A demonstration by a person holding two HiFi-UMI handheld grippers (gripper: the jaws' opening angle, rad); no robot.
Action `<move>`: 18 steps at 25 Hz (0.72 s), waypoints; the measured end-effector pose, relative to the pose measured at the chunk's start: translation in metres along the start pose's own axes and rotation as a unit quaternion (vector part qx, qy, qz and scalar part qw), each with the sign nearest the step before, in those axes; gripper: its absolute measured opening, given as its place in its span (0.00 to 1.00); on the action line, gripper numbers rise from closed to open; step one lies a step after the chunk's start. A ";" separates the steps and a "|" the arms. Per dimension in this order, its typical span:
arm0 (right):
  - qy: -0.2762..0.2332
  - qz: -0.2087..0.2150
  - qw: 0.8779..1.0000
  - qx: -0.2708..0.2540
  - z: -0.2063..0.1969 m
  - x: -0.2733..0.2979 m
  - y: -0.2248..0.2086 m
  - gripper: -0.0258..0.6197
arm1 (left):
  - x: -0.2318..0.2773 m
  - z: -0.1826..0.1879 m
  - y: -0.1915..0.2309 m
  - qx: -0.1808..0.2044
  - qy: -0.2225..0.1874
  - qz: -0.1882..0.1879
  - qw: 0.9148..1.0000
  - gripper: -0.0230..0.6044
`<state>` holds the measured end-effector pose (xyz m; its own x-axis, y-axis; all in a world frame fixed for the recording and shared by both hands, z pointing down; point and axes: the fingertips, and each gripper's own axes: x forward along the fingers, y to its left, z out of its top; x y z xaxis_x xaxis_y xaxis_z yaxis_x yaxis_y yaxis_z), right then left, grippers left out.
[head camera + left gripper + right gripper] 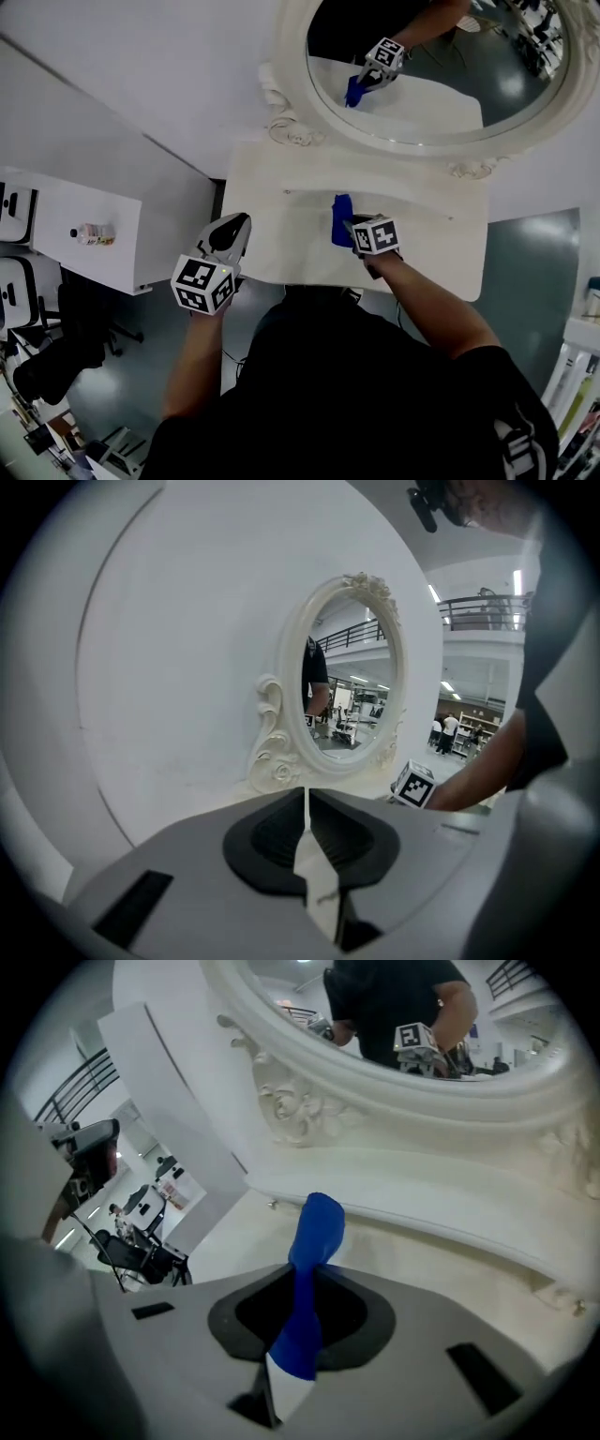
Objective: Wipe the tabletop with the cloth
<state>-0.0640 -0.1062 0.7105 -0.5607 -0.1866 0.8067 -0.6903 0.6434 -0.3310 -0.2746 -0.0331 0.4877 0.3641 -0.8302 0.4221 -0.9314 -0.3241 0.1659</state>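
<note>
Blue and bunched into a narrow roll, the cloth (316, 1232) is pinched in the right gripper (302, 1321) over the cream tabletop (281, 225), the left gripper (307, 822) pressed together, empty, by its left front corner, the oval mirror (441, 141) beyond

Left gripper (241, 223) closed, right gripper (350, 226) clamped.

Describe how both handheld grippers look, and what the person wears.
Left gripper and right gripper match: light grey moulded shells, black recessed pads, each carrying a white cube printed with black square markers. No cables show. The person wears a black short-sleeved shirt.
</note>
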 end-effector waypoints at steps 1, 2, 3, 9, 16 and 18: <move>0.004 0.013 1.000 -0.012 0.006 0.013 0.020 0.12 | -0.008 -0.005 0.009 -0.003 0.001 0.007 1.000 0.08; 0.009 0.025 0.999 -0.026 0.011 0.025 0.041 0.12 | -0.015 -0.009 0.018 -0.007 0.002 0.014 1.000 0.08; 0.013 0.038 0.998 -0.042 0.016 0.037 0.061 0.12 | -0.022 -0.012 0.027 -0.011 0.003 0.019 1.000 0.08; 0.030 0.113 0.989 -0.094 0.033 0.098 0.172 0.12 | -0.046 -0.019 0.062 -0.018 0.002 0.036 0.999 0.08; 0.066 0.168 0.978 -0.105 0.025 0.153 0.265 0.12 | -0.054 -0.024 0.083 -0.012 0.013 0.030 0.999 0.08; 0.076 0.174 0.976 -0.109 0.020 0.166 0.281 0.12 | -0.052 -0.025 0.084 -0.008 0.017 0.024 1.000 0.08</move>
<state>-0.3601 0.0289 0.7416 -0.6573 0.1729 0.7335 -0.3478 0.7939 -0.4988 -0.3722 -0.0059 0.5014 0.3188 -0.8287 0.4599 -0.9478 -0.2766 0.1587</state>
